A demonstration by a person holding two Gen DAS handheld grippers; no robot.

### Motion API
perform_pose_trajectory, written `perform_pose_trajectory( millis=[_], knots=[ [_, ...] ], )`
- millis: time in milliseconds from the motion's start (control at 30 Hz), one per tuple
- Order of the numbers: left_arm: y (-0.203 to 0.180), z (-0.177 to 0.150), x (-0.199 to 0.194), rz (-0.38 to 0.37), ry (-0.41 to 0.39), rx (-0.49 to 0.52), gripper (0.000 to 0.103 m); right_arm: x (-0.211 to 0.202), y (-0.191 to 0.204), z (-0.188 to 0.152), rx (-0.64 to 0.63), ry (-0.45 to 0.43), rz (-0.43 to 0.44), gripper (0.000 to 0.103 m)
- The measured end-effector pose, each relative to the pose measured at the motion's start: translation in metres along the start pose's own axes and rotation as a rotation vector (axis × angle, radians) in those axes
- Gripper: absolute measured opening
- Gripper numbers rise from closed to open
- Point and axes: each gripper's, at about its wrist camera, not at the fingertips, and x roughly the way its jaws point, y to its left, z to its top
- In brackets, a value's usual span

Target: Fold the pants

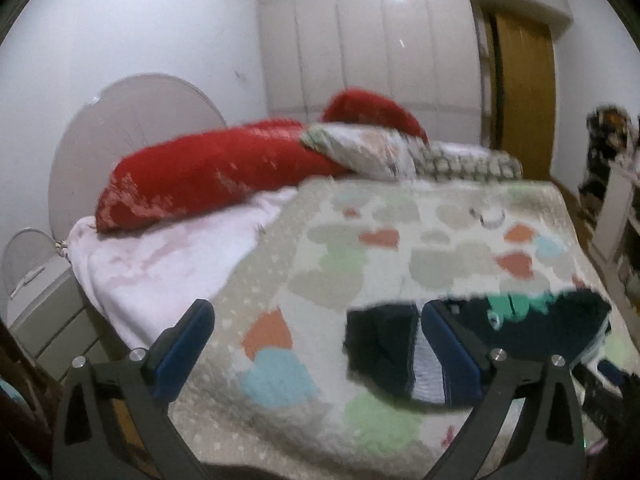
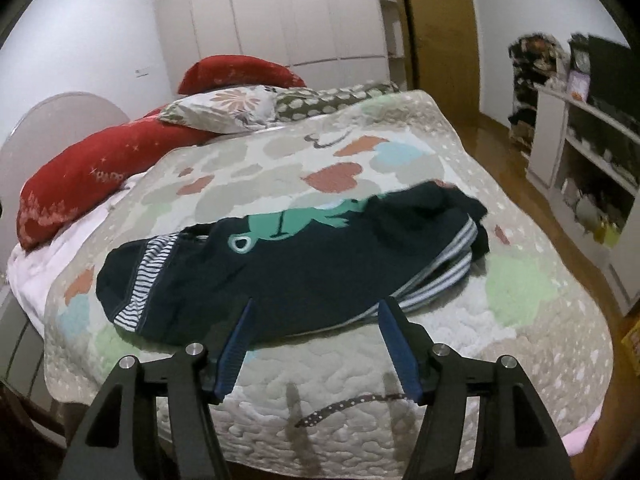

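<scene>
pants [image 2: 304, 272] lengthwise across quilt [image 2: 360, 380]

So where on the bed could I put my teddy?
Bare quilt lies between the pants and the near edge, and also between the pants and the pillows. The head end is crowded with pillows.

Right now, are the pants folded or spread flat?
Folded: the dark pants lie doubled on the quilt, striped lining layers showing at both ends.
</scene>
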Motion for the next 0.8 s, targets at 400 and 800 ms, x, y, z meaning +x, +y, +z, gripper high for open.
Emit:
perform_pose_trajectory(
  millis=[400, 800],
  knots=[
    [-0.057, -0.013, 0.021, -0.078, 0.116, 0.182, 0.103, 0.007, -0.033, -0.008, 0.127, 0.029, 0.005, 0.068],
    [-0.175, 0.012, 0.104, -0.480, 0.378, 0.298, 0.103, 0.000, -0.130, -0.018, 0.374, -0.010, -0.003, 0.070]
  ],
)
